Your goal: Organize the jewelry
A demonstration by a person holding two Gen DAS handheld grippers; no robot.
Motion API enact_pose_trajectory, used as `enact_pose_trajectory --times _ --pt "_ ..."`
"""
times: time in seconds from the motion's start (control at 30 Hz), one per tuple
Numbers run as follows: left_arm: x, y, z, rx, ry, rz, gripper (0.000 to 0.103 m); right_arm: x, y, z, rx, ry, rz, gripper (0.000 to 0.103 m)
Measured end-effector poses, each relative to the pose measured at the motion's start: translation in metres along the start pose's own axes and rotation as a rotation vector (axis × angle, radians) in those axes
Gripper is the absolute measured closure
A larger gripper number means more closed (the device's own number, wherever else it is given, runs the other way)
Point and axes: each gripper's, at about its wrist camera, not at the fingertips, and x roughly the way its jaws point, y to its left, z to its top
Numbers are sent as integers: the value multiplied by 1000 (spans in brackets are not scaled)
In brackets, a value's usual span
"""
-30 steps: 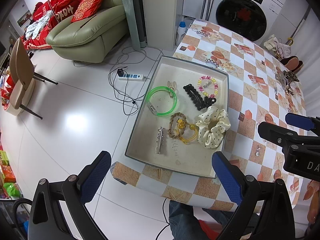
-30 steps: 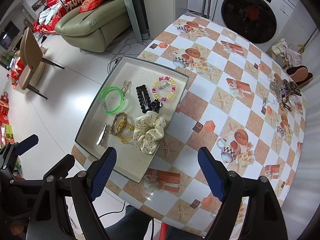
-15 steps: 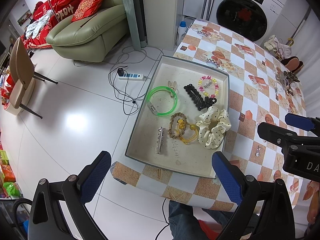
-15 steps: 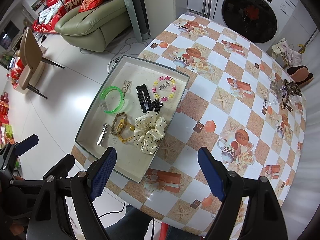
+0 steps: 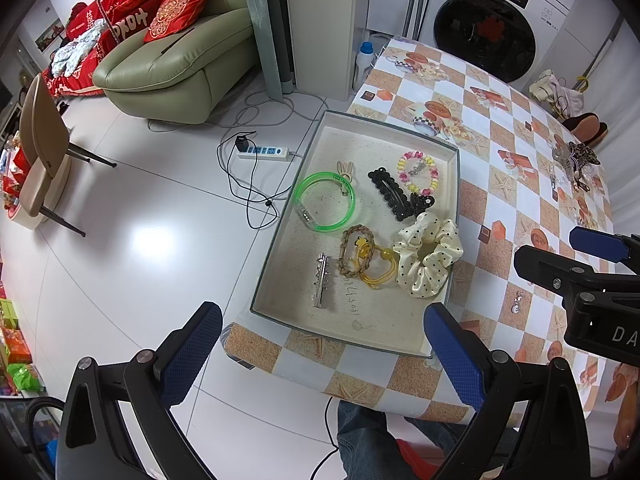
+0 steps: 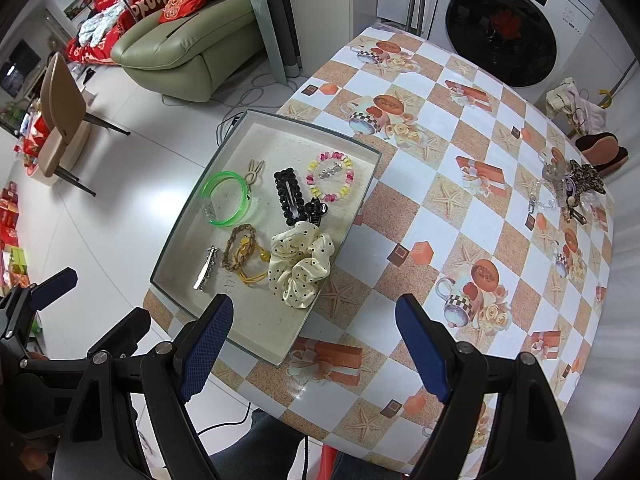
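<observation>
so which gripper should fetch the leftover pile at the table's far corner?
Right, probably. The right gripper is open over bare tablecloth on the pile side; the left gripper hangs open over the tray.

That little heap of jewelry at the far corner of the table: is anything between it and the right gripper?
Nothing visible. Only bare patterned tablecloth lies between the open right gripper and the jewelry heap. The tray sits off to the left of that path.

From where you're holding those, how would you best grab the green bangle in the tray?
Come straight down and pinch the green bangle across its thin band on the bare near-left arc: it lies flat in the tray, and the bunny clip touches the far rim.
</observation>
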Motion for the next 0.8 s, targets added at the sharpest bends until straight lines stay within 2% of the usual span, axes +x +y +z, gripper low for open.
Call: enact_pose_trajectory --times 0.8 --pt "1 0 0 0 0 5 0 1 0 1 -1 2 2 18"
